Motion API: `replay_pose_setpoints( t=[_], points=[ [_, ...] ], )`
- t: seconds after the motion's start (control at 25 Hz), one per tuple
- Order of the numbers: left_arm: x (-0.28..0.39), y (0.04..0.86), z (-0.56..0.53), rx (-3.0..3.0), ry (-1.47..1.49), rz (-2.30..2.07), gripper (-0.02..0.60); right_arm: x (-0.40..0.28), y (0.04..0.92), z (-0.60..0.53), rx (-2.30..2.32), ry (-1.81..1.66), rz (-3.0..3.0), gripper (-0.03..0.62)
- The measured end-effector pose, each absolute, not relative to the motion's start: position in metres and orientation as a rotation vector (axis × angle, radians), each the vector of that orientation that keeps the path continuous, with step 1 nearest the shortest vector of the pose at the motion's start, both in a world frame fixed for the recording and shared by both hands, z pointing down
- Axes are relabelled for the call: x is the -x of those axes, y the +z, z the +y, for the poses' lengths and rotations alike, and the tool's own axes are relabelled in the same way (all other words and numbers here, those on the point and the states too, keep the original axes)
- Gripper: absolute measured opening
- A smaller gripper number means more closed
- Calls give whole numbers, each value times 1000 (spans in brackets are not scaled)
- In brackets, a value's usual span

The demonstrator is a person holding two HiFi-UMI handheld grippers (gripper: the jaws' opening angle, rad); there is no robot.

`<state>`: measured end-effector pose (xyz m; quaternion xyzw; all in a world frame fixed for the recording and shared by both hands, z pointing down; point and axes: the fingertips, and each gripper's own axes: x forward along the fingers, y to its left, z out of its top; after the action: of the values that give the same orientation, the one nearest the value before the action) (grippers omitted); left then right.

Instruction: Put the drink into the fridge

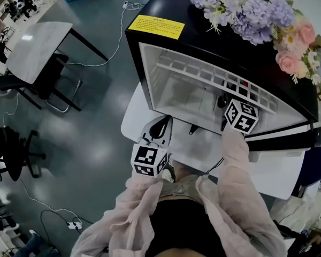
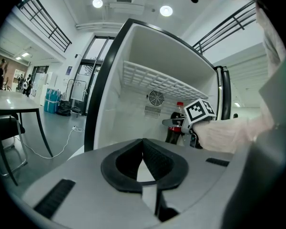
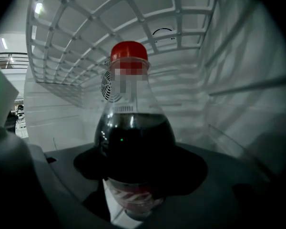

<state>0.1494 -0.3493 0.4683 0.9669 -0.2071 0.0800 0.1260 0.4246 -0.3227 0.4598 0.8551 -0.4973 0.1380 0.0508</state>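
With the fingers of the right gripper (image 3: 138, 173) clamped around the drink bottle (image 3: 133, 137) well inside the fridge (image 1: 192, 39) and those of the left gripper (image 2: 143, 144) closed on nothing outside it, releasing before the base sits flat, which no view shows, could tip it over.

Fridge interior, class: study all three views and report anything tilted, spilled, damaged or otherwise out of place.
Nothing stands out. The cola bottle stands upright inside the fridge, red cap on, between the right hand-held gripper's jaws, with no spill visible. The wire shelf above it looks intact.
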Motion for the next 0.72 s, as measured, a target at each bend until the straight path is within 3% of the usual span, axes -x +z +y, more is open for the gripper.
replay_pose_setpoints(
  t=[0.48,0.72],
  points=[
    [-147,468,-345,-2812,237,-610,12,-423,472,-319,-2611,481,-1507,327],
    [-143,470,-341,-2812,247,-615,12,-422,470,-312,-2641,448,-1450,358]
  ],
)
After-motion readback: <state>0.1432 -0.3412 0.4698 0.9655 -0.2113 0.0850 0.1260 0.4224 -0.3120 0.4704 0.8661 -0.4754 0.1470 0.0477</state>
